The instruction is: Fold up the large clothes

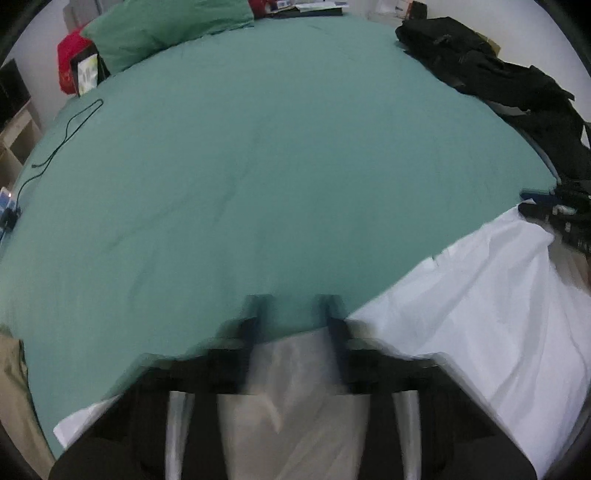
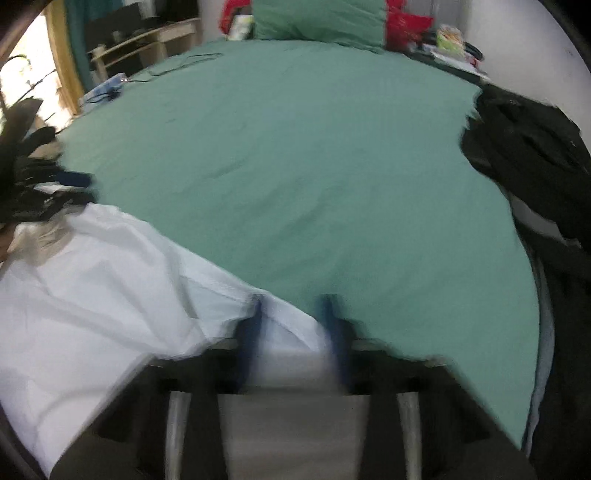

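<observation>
Both my jaws stand apart. At six o'clock my left gripper (image 1: pixel 293 306) hangs over the white garment (image 1: pixel 480 314), which spreads toward four o'clock on the green bed (image 1: pixel 258 166). My right gripper (image 2: pixel 293 306) straddles the cloth's edge; the garment (image 2: pixel 92 277) lies toward eight o'clock. Black clothes (image 2: pixel 535 155) lie at two o'clock.

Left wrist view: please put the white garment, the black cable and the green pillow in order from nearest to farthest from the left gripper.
1. White garment: at the left gripper, spreading right.
2. Black cable: on the green bedspread's left edge, farther up.
3. Green pillow: farthest, at the top left of the bed.
</observation>
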Motion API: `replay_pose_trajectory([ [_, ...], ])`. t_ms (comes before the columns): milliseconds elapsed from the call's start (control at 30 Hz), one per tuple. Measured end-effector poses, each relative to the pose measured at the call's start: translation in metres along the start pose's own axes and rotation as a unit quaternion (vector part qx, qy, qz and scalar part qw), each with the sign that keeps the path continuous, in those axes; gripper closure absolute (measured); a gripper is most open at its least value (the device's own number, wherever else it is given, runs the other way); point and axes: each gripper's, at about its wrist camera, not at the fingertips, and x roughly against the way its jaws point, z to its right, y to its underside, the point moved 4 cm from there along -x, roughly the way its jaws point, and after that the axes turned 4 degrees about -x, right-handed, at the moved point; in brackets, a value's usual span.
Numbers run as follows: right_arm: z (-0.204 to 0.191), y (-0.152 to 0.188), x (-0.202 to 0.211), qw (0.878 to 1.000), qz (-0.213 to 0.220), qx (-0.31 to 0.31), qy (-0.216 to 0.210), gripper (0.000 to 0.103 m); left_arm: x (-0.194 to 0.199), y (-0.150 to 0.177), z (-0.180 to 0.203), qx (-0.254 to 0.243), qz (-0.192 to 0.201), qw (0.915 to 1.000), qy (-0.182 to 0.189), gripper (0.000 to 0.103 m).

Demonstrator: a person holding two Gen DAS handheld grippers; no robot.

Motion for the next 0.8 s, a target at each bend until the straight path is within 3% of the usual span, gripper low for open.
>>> replay_pose_trajectory([
  [100,-0.004,-0.006,0.001,0.999,0.018,0.010,0.032,0.102,0.003,-0.004,-0.002,0.017,0.021,0.9992,-0.028,0.103],
  [333,0.018,-0.016,0.027,0.992,0.085,-0.062,0.076,0.102,0.004,-0.012,-0.042,0.098,0.034,0.9915,-0.078,0.103],
  [467,0.021,-0.014,0.031,0.990,0.068,-0.073,0.105,0.099,0.017,0.000,-0.046,0.123,0.019,0.9913,-0.043,0.102],
  [500,0.027,-0.015,0.037,0.989,0.064,-0.077,0.104,0.091,0.024,-0.001,-0.048,0.121,0.026,0.9912,-0.048,0.095],
  [533,0.034,-0.014,0.048,0.988,0.071,-0.086,0.103,0.085,0.031,0.002,-0.050,0.114,0.034,0.9914,-0.055,0.081],
  [600,0.046,-0.009,0.071,0.984,0.094,-0.107,0.103,0.054,0.052,0.018,-0.058,0.109,0.048,0.9907,-0.066,0.063],
  [667,0.062,0.002,0.095,0.976,0.117,-0.140,0.116,0.041,0.062,0.034,-0.069,0.116,0.047,0.9898,-0.067,0.063],
  [800,0.077,0.044,0.121,0.962,0.127,-0.229,0.076,0.040,0.077,0.094,-0.099,0.163,0.011,0.9823,-0.091,0.062],
])
